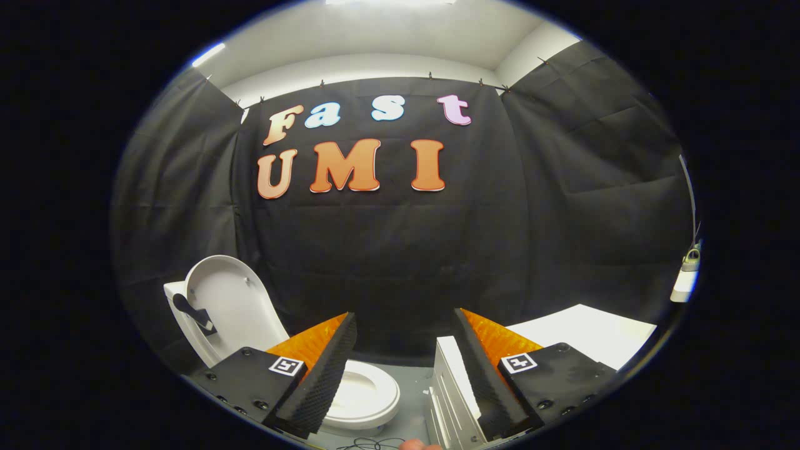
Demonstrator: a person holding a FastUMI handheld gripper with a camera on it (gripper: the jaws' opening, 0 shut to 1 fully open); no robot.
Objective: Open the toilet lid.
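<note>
A white toilet stands low on the left, partly behind my left finger (325, 369). Its lid (228, 306) stands upright, leaning back against the tank side, with a dark hinge piece (194, 312) on it. The seat ring (369, 390) lies down on the bowl, just beyond the left finger's tip. My gripper (405, 319) is held above and apart from the toilet, open, with a wide gap and nothing between the fingers. The right finger (481, 369) overlaps a white cabinet.
A white ribbed cabinet or drawer unit (447, 387) stands right of the toilet on the grey floor (409, 400). A white tabletop (587, 334) lies behind the right finger. A white device (686, 281) hangs on the right wall. Thin cable loops (369, 444) lie on the floor.
</note>
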